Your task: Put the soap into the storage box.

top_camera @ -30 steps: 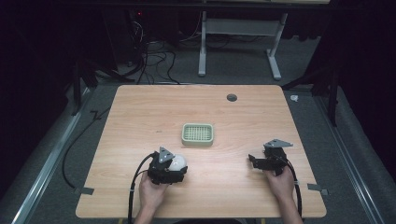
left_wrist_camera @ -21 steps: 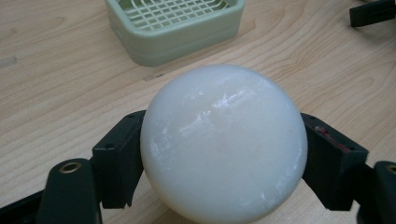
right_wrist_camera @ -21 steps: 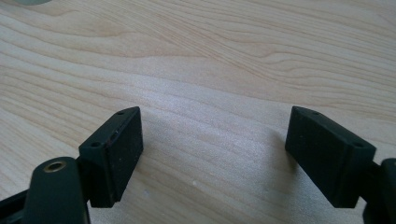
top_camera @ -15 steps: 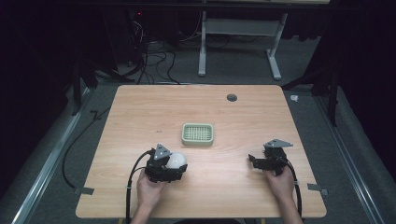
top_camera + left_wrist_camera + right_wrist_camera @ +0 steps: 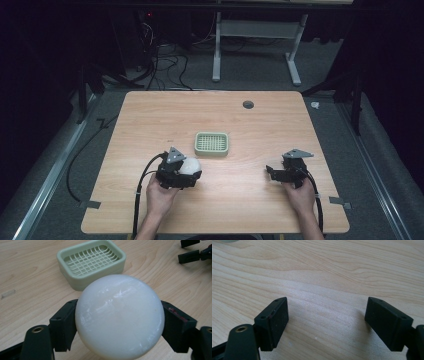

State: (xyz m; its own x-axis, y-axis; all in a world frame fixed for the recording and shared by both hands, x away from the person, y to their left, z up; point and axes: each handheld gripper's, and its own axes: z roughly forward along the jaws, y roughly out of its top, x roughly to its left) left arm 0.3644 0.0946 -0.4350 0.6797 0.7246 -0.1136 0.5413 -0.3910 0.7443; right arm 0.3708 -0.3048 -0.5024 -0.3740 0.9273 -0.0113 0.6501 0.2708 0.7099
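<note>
A white rounded soap bar (image 5: 119, 316) sits between the black jaws of my left gripper (image 5: 190, 169), which is shut on it near the table's front left. In the high view the soap (image 5: 190, 165) is just short of a pale green slatted soap dish (image 5: 211, 143), which stands empty at the table's middle. The same dish (image 5: 91, 261) lies just beyond the soap in the left gripper view. My right gripper (image 5: 270, 173) rests at the front right, open, its jaws wide apart over bare wood (image 5: 324, 312).
The wooden table (image 5: 150, 120) has a dark round grommet hole (image 5: 248, 104) near its far edge. Tape tabs (image 5: 90, 204) stick out at the front corners. Cables trail from both grippers toward the front edge.
The left gripper with the soap has shifted slightly back and left, then forward again toward the dish. The right gripper has stayed put.
</note>
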